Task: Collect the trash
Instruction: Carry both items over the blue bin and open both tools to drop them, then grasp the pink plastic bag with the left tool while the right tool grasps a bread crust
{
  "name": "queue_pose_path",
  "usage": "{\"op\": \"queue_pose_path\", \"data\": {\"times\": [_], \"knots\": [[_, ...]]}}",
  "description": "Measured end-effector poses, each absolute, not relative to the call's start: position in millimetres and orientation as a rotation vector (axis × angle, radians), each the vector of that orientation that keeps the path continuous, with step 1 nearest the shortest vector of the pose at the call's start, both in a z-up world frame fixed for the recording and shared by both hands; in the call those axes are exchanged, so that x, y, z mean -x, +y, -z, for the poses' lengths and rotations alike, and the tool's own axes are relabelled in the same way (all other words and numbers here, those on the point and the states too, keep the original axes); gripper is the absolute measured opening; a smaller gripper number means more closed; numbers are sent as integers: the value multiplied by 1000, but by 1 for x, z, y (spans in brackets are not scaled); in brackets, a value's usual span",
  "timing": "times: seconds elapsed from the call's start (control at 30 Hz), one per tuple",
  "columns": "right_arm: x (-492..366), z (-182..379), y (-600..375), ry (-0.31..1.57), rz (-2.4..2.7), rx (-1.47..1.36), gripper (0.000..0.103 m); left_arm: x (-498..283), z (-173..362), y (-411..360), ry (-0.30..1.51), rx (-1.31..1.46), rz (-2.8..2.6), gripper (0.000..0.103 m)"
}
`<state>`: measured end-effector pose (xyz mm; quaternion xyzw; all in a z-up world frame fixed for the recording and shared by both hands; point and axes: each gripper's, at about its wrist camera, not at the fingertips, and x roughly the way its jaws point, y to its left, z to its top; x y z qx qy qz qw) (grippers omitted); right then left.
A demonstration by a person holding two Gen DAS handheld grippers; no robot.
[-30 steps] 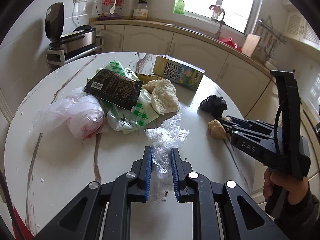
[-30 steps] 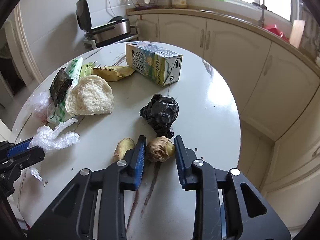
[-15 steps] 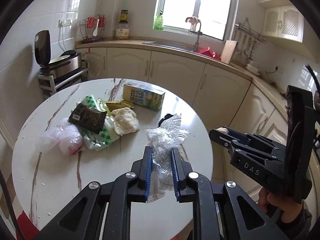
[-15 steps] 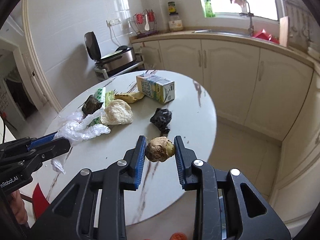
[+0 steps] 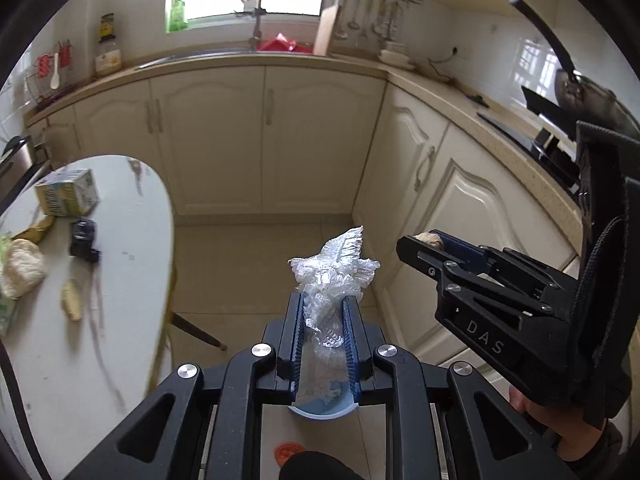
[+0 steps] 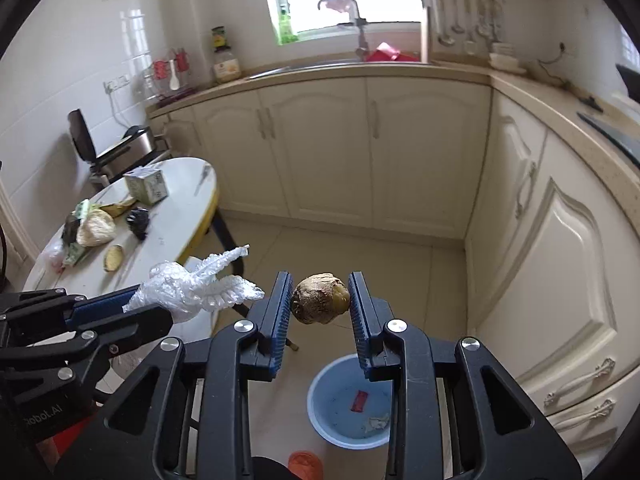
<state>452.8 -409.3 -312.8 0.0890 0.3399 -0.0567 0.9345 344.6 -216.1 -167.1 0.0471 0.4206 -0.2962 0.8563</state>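
My left gripper (image 5: 323, 322) is shut on a crumpled clear plastic wrap (image 5: 334, 270), held in the air over the kitchen floor; the same wrap (image 6: 192, 286) shows at the left of the right wrist view. My right gripper (image 6: 320, 304) is shut on a brown, lumpy piece of food scrap (image 6: 320, 298). Below both stands a pale blue bin (image 6: 350, 402) on the floor, with a red scrap and a paper bit inside; in the left wrist view only the bin's rim (image 5: 322, 414) peeks out under the fingers.
The round white table (image 6: 176, 216) is off to the left with a carton (image 6: 146, 186), bread (image 6: 95, 227), a black crumpled bag (image 6: 138, 222), a peel piece (image 6: 113, 258) and wrappers. Cream cabinets (image 6: 328, 148) line the back and right. An orange lid (image 6: 306, 464) lies on the floor.
Both grippers have swung right, away from the table and out over the floor, each still holding its piece. The blue bin has come into view beneath them.
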Motion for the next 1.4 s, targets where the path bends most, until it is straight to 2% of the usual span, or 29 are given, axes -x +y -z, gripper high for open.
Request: {"op": "queue_pose_path", "data": {"times": [0.3,0.5,0.53,0.6,0.63,0.67,0.7,0.87,0.93,0.97,1.0,1.03,1.23,1.33,1.4], "knots": [[-463,370,-483,788,182,-291,27,-410,253,-288,1075,-172,692,15],[-484,421,-499,887,148,-376,27,-444,309,-315,1173,-206,697,19],[-487,427,-500,898,142,-388,27,-449,317,-316,1187,-210,689,23],[-493,438,-503,922,136,-401,27,-454,329,-317,1209,-228,667,42],[-495,442,-503,931,133,-408,27,-454,335,-317,1213,-236,656,58],[-496,446,-504,937,129,-416,27,-457,337,-315,1211,-242,653,63],[-497,449,-503,942,125,-423,27,-459,338,-313,1204,-244,647,63],[-501,463,-501,971,102,-455,29,-467,334,-289,1195,-236,580,64],[-498,462,-497,962,112,-463,35,-466,328,-279,1177,-230,557,64],[-498,460,-493,960,121,-457,39,-465,324,-275,1166,-222,551,64],[-495,455,-490,956,126,-455,48,-462,319,-270,1156,-213,548,64],[-494,450,-488,948,124,-453,51,-458,311,-260,1144,-205,549,65],[-469,392,-465,833,127,-390,58,-425,256,-224,1005,-161,550,65],[-447,350,-449,744,118,-367,63,-401,220,-203,902,-129,560,71],[-430,322,-436,680,103,-349,72,-380,195,-187,823,-108,560,77]]}}
